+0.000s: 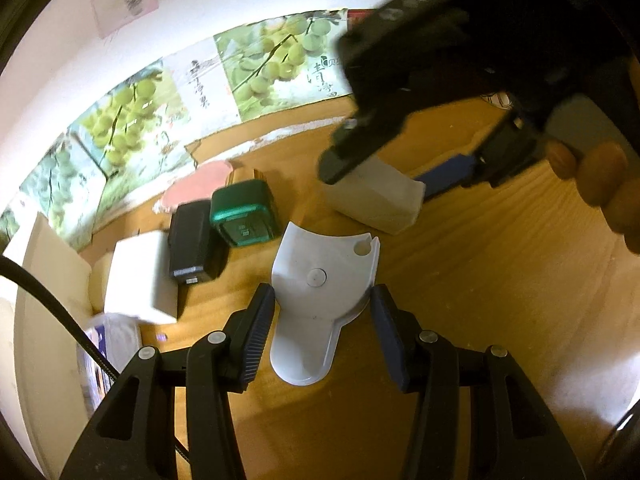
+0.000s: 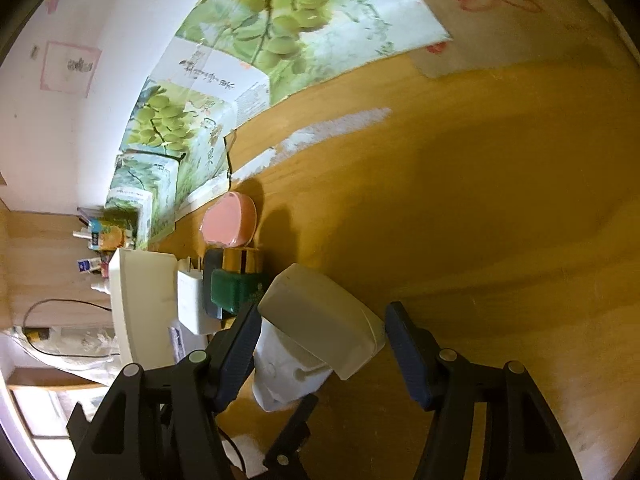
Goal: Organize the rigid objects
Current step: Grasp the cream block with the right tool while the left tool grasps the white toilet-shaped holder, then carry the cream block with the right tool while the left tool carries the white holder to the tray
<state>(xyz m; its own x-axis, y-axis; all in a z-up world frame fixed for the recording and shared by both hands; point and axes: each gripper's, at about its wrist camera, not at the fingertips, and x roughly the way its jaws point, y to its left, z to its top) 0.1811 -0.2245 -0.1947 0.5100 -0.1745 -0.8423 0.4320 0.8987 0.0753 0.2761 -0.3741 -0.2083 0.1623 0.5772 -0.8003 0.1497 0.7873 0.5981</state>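
In the left wrist view a flat white plastic holder [image 1: 316, 280] with a notch and a tongue lies on the wooden table [image 1: 480, 300]. My left gripper [image 1: 322, 320] is shut on its narrow waist, with a pad against each side. Above it my right gripper [image 1: 396, 172] straddles a cream box [image 1: 376, 200]. In the right wrist view that cream box [image 2: 320, 316] sits tilted between the pads of my right gripper [image 2: 324, 340], which meet its sides. Under it shows the white holder [image 2: 280, 380]. Bare fingers [image 1: 600, 176] of the person's hand hold the right gripper.
A row stands at the left: a white charger [image 1: 140, 280], a black box [image 1: 192, 240], a green bottle with a gold cap [image 1: 244, 216] and a pink round case [image 1: 200, 184]. Grape-printed cardboard [image 1: 132, 120] lines the wall. A white bin [image 2: 132, 300] sits at the far left.
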